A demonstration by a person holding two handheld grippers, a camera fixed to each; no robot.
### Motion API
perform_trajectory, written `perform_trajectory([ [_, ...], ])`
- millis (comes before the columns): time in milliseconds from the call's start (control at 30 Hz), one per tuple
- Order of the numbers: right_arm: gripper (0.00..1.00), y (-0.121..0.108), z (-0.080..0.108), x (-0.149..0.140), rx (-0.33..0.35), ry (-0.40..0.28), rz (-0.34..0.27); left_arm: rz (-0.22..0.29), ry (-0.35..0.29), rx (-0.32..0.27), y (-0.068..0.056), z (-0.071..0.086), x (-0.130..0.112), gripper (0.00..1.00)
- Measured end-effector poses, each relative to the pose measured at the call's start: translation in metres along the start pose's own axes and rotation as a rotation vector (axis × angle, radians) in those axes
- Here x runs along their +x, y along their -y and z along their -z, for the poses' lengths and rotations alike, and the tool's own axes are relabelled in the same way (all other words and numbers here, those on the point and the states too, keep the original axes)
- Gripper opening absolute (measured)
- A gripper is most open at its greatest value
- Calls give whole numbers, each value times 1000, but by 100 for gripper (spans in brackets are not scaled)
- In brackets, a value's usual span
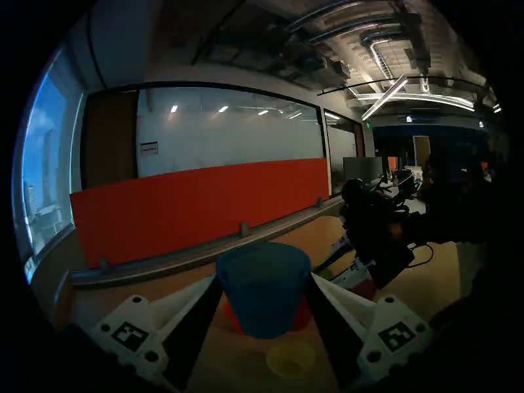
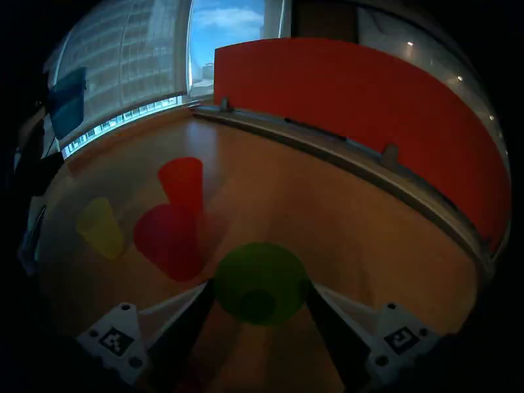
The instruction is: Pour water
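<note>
My left gripper [image 1: 264, 288] is shut on a blue cup [image 1: 262, 301], which stands upright between the fingers, above the table. Beneath it I see part of a red cup [image 1: 302, 318] and a yellow cup [image 1: 290, 358]. In the right gripper view, my right gripper [image 2: 260, 288] is shut on a green cup [image 2: 260, 281], tipped so one round end faces the camera. Past it two red cups [image 2: 169, 239] [image 2: 182, 180] and a yellow cup [image 2: 101, 227] stand on the wooden table [image 2: 327, 196]. The blue cup [image 2: 67, 101] hangs at the upper left. I cannot see any water.
An orange partition [image 2: 367, 98] with a metal rail [image 2: 340, 147] runs along the table's far edge. Windows [image 2: 118, 72] lie beyond the left end. The other gripper [image 1: 370, 252], held by a hand, hovers to the right in the left gripper view. Desks stand farther back.
</note>
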State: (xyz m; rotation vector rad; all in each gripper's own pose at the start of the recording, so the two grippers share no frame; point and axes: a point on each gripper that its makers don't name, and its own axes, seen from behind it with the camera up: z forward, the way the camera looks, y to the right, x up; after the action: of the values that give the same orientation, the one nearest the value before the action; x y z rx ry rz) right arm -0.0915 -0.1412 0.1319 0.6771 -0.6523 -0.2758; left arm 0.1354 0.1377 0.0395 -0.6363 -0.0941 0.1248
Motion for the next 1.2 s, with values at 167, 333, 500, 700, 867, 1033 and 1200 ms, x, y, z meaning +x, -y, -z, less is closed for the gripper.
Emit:
perform_trajectory([
  [167,92,-1,-3,-1,-2,6,-3,4,1,2,2,1,-1,85],
  [333,92,-1,-1,0,-8,-1,-2,5,2,1,2,2,-2,85],
  [500,92,-3,8,9,-15,-28,-11,5,3,-2,1,2,-2,85],
  [700,91,0,28,25,-16,-70,-13,4,4,-6,-1,3,1,85],
  [867,91,7,50,39,-18,-108,2,2,5,-6,-4,3,3,85],
  [1033,91,15,70,50,-21,-143,20,-4,1,-8,-8,5,6,85],
  [1200,91,21,88,61,-24,-181,34,-8,-2,-11,-13,9,10,85],
])
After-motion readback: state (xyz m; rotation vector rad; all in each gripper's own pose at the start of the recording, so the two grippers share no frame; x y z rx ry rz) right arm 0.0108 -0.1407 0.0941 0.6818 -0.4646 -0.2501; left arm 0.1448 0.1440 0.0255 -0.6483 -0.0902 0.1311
